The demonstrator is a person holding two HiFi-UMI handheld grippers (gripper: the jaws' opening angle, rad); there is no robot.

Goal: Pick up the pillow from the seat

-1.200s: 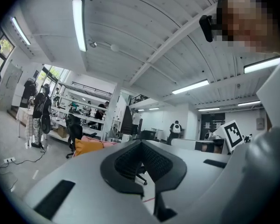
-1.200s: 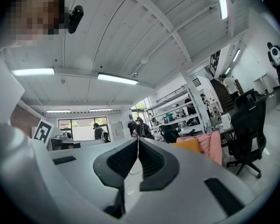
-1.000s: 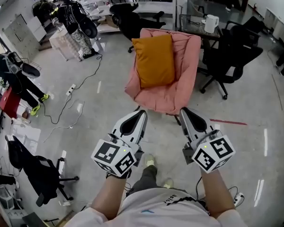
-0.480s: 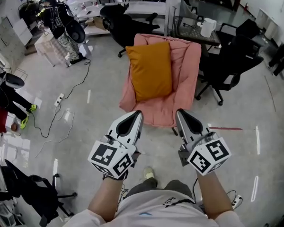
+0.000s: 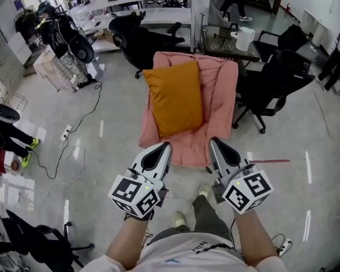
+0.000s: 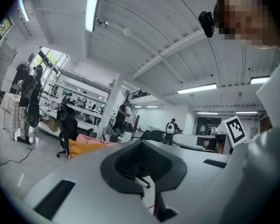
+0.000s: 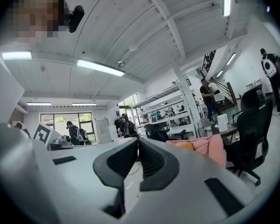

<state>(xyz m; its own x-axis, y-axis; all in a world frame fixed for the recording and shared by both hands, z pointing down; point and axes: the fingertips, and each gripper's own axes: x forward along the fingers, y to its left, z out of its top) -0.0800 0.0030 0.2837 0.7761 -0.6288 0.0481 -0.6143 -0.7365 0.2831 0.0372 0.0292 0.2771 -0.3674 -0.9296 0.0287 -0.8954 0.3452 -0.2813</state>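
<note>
An orange pillow (image 5: 174,97) leans against the back of a pink padded seat (image 5: 217,103) in the middle of the head view. My left gripper (image 5: 163,147) is shut and empty, its tips just short of the seat's front edge on the left. On the other side my right gripper (image 5: 213,143) is shut too, with nothing in it, at the seat's front right. The left gripper view catches a strip of the pillow (image 6: 84,148) past the closed jaws. In the right gripper view the pink seat (image 7: 203,147) shows to the right of the shut jaws.
Black office chairs stand behind the seat (image 5: 137,37) and to its right (image 5: 275,79). A small table with a white kettle (image 5: 245,38) is at the back right. Cables and a power strip (image 5: 65,133) lie on the floor to the left. A red tape strip (image 5: 269,161) marks the floor.
The person has walked forward. The seat and pillow have come nearer and lower in the head view, and both gripper tips now reach the seat's front edge. Both grippers stayed shut.
</note>
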